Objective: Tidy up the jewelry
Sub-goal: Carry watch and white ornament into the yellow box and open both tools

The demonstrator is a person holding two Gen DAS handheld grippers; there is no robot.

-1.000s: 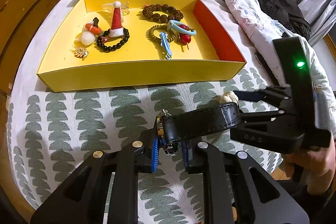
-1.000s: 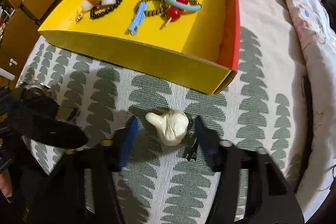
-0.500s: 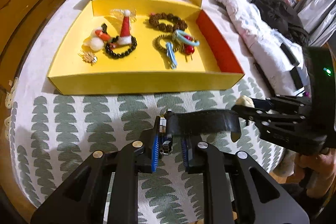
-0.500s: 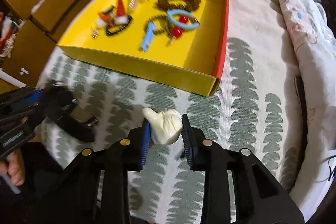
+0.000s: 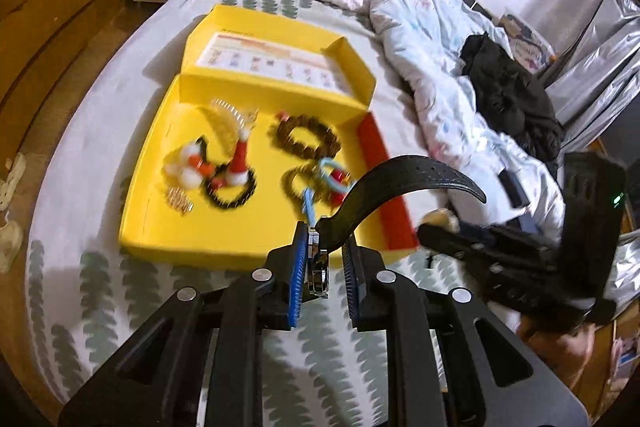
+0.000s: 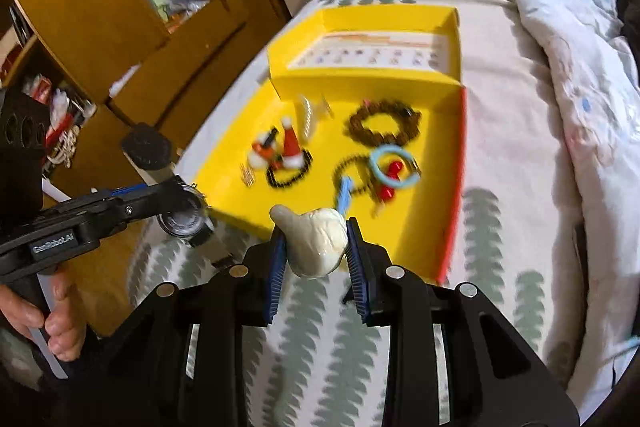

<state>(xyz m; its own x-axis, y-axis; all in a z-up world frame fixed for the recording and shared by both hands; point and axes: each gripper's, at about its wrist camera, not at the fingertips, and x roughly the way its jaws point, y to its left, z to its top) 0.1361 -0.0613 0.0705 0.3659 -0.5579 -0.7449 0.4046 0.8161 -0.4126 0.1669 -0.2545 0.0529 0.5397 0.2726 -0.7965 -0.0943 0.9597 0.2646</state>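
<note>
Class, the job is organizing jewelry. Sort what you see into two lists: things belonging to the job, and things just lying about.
Belongs to the job:
black-strapped wristwatch in the left gripper
cream carved pendant in the right gripper
open yellow cardboard box
brown bead bracelet

Lying about:
rumpled pale quilt
black garment

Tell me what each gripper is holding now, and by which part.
The left gripper pinches a watch by its metal case; the black strap arcs free. The right gripper clamps a white figurine across its body.

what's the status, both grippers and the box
Left gripper shut on wristwatch. Right gripper shut on white pendant. Yellow box open ahead, nothing in the way.
</note>
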